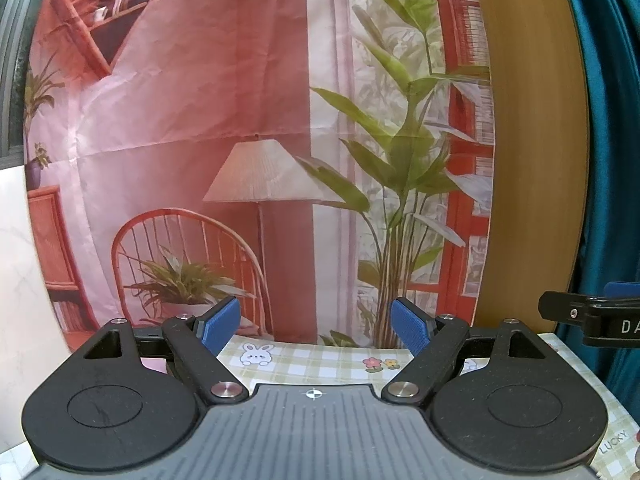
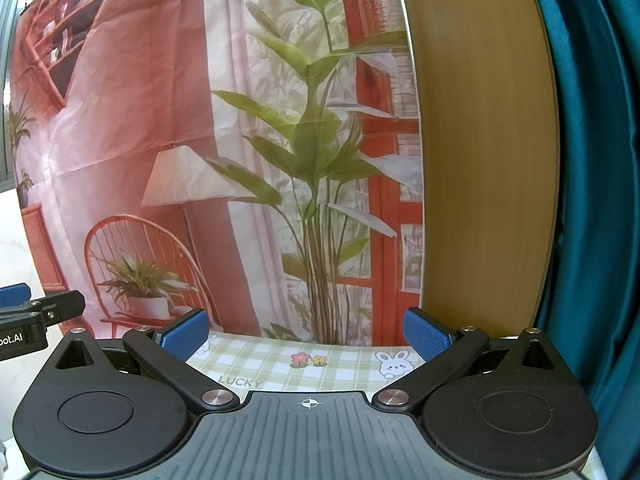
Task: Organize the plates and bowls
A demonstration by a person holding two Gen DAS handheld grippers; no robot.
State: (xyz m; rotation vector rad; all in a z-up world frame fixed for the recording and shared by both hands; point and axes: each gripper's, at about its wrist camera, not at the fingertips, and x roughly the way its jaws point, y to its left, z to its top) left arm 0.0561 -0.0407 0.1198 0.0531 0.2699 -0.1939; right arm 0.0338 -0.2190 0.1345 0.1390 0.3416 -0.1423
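Closest to each lens is the ribbed grey body of the tool itself, with its two black round housings and the linkage arms running forward to blue pads. The left gripper (image 1: 316, 326) has its fingers spread wide with nothing between them, and the right gripper (image 2: 306, 334) is the same: pads well apart, holding nothing. Each tool shows at the edge of the other's view, so the two are held side by side, level, and pointed straight ahead rather than down.

Beneath them lies a green checked tablecloth (image 1: 320, 364) printed with rabbits and small flowers. Behind it hangs a printed backdrop (image 1: 240, 120) of a pink room with a lamp, a wicker chair and a tall plant; to its right stands a wooden panel (image 2: 480, 160), then a teal curtain (image 2: 592, 200).

No plate or bowl appears in either view. If they are on the table, they sit below or behind what the cameras take in; I cannot tell where.

I judge the work is at its outset or between steps, with both tools idle. The next move calls for tipping the grippers down toward the tabletop to find the dishes before choosing one to grasp.
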